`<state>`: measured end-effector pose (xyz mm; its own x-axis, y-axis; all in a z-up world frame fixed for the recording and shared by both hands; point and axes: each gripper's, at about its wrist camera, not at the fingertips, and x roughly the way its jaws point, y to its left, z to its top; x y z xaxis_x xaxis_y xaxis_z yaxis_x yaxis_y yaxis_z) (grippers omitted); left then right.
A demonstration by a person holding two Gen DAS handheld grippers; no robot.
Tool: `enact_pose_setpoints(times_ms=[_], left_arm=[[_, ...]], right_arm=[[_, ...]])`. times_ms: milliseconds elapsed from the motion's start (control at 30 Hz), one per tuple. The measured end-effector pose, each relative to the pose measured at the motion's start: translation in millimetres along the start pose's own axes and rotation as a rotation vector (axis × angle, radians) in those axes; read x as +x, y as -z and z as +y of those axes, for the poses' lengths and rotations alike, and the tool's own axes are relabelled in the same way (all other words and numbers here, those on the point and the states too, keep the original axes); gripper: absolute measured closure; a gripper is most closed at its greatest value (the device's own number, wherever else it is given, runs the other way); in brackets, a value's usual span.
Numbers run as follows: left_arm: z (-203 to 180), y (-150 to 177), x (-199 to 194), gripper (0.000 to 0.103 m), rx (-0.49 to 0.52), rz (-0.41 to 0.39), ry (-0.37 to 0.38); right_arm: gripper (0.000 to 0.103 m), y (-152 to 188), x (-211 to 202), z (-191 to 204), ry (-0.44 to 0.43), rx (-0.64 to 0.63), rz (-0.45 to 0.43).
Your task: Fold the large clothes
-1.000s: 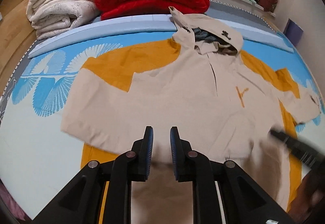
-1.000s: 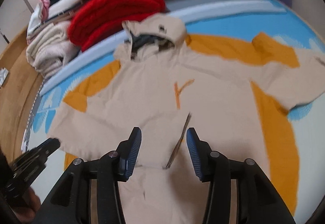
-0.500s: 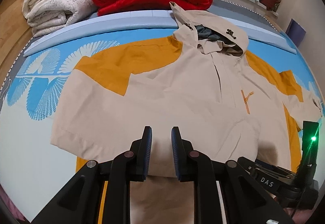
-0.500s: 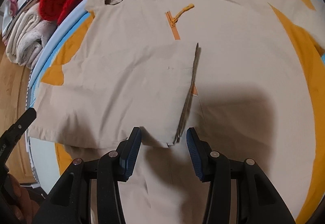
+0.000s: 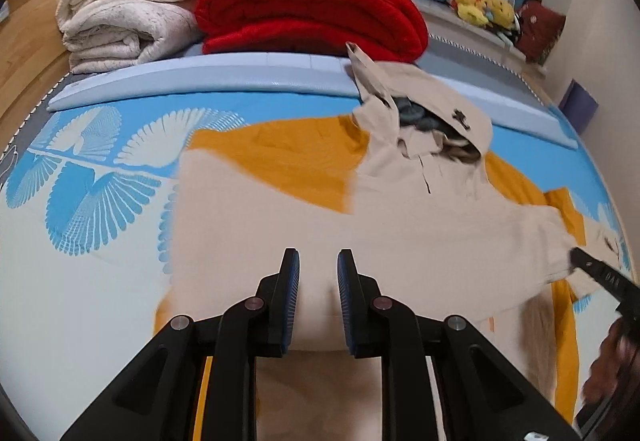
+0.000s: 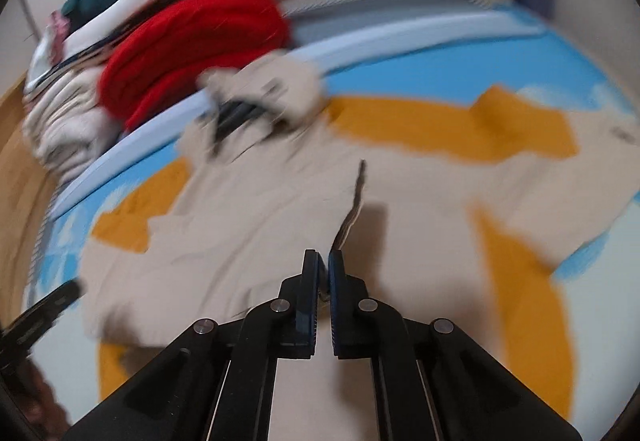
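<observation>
The beige-and-orange hooded jacket (image 5: 400,225) is being pinched at its front edge by the closed right tongs (image 6: 323,261); the left tongs (image 5: 318,265) are being held parted above it, empty.

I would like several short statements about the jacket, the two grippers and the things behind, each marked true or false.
1. The right gripper is shut on a fabric edge of the jacket. True.
2. The left gripper is fully closed. False: its jaws stand apart, with the beige cloth visible between them.
3. A red blanket lies folded beyond the hood. True.
4. The jacket is green and white. False: it is beige with orange panels.
5. Yellow plush toys sit in the far background. True.
6. The jacket lies on a bare wooden floor. False: it lies on a blue and white mat.
</observation>
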<state>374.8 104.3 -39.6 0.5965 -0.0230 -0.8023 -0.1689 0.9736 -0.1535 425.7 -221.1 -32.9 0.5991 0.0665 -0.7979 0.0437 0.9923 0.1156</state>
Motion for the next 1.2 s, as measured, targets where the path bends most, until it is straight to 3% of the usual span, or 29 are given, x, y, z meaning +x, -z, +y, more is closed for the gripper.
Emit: enact_pose_setpoints(times_ms=[133,400,467,533,600,700,767,800,833,933,1067,1133,1200], left_arm=[[17.5,-3.2,18.0,0.085,-0.049,0.051,-0.004],[41.3,15.8,74.6,0.085,-0.137,0.250,-0.019],[47.8,24.0,85.6,0.085,-0.156,0.295,-0.032],[54.0,35.3,102.1,0.082,-0.179,0.378,-0.050],[58.9,42.4,108.8,0.082,-0.199,0.420,-0.071],[49.1,37.1,99.7,0.082,-0.156,0.393,-0.081],[41.7,33.6,93.6,0.082,-0.122,0.364,-0.074],[38.8,32.7,91.4,0.082,-0.110,0.352,-0.070],[37.2,32.8,90.3,0.082,-0.103,0.344,-0.068],[39.4,37.4,93.9,0.082,-0.106,0.361,-0.070],[47.1,40.8,104.4,0.082,-0.124,0.410,-0.088],[47.3,34.7,98.6,0.082,-0.144,0.385,-0.077],[45.0,29.1,91.6,0.082,-0.135,0.336,-0.060]], right_arm=[[0.098,-24.1,9.4,-60.7,0.130,0.099,-0.003],[0.092,-26.6,29.1,-124.0,0.193,0.246,0.078],[0.085,-24.5,36.8,-130.0,0.164,0.279,0.098],[0.057,-18.8,49.5,-135.4,0.117,0.332,0.146],[0.049,-11.3,63.2,-142.3,0.085,0.375,0.203],[0.049,-0.4,83.6,-152.5,0.037,0.452,0.272],[0.057,0.7,86.6,-153.8,0.034,0.466,0.266],[0.080,-1.5,86.8,-149.8,0.038,0.448,0.252],[0.094,-4.9,84.0,-146.2,0.054,0.416,0.232],[0.095,-16.3,68.9,-138.1,0.106,0.357,0.139],[0.091,-20.6,64.3,-137.9,0.203,0.336,0.130],[0.089,-21.4,59.2,-138.8,0.280,0.328,0.109],[0.087,-25.5,51.6,-134.9,0.285,0.310,0.062]])
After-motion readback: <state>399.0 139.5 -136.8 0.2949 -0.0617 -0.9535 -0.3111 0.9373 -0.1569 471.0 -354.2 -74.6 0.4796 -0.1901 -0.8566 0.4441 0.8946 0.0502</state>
